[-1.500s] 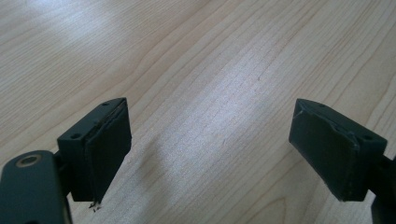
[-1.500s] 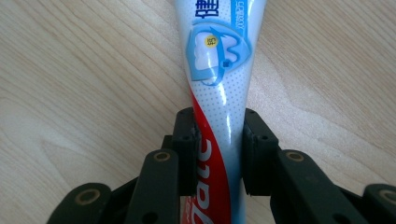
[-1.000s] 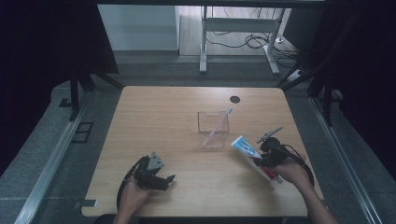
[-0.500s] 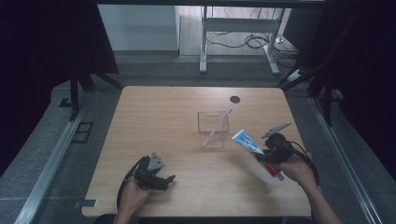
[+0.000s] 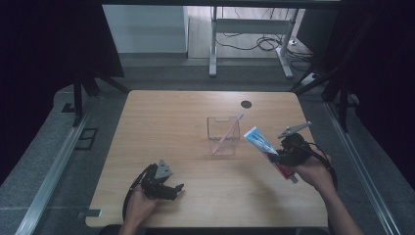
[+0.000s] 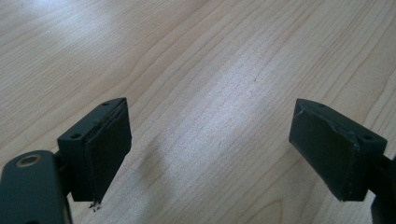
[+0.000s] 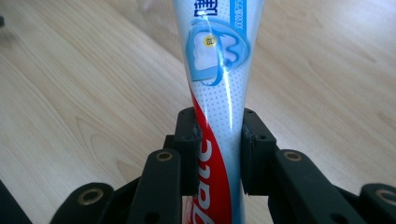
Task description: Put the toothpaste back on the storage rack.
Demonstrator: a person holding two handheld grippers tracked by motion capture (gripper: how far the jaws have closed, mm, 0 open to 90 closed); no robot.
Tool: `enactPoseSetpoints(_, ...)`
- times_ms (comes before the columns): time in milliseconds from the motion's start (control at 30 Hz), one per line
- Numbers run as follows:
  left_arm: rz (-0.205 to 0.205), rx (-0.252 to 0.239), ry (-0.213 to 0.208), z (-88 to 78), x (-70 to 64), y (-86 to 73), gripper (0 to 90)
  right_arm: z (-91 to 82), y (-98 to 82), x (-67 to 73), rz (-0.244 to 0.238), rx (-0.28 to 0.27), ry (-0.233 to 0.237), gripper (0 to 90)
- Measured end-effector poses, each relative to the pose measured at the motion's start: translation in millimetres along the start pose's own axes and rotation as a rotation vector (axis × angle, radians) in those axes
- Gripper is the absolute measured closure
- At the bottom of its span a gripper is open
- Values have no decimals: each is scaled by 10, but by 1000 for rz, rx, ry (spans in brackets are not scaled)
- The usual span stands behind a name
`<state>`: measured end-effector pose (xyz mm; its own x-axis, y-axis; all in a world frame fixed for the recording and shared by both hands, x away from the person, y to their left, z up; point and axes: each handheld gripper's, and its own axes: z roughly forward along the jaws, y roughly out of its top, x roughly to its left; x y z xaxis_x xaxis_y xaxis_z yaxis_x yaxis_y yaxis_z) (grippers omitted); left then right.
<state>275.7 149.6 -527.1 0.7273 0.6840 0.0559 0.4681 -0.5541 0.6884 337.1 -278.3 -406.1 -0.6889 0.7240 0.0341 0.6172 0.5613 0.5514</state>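
My right gripper [image 5: 280, 157] [image 7: 219, 154] is shut on a toothpaste tube [image 5: 262, 143] [image 7: 215, 88], white, blue and red, held off the table at the right with its flat end pointing up and left toward the cup. A clear plastic cup [image 5: 223, 135] stands at the table's middle with a pink toothbrush [image 5: 228, 131] leaning in it. My left gripper [image 5: 172, 190] [image 6: 210, 154] rests near the front left edge, open, with bare wood between its jaws.
The wooden table [image 5: 186, 112] has a small black round hole [image 5: 245, 104] at the back right. A metal frame's legs [image 5: 249, 44] and cables lie on the floor beyond the table. Dark curtains flank both sides.
My right gripper has lifted the toothpaste tube off the table and tilted its flat end upward. The left gripper has stayed where it was.
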Motion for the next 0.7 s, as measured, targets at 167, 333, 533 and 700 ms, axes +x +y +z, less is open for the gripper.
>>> enactPoseSetpoints(167,2,1,-1,1,2,1,131,-60,68,2,1,-34,-5,728)
enactPoseSetpoints(333,3,2,-2,3,0,1,131,-100,142,16,0,-58,-9,729)
enactPoseSetpoints(533,6,-2,0,0,-3,3,131,-114,247,56,-12,-84,-5,729)
enactPoseSetpoints(700,7,-1,0,-2,-3,2,132,-102,338,100,-26,-100,-4,729)
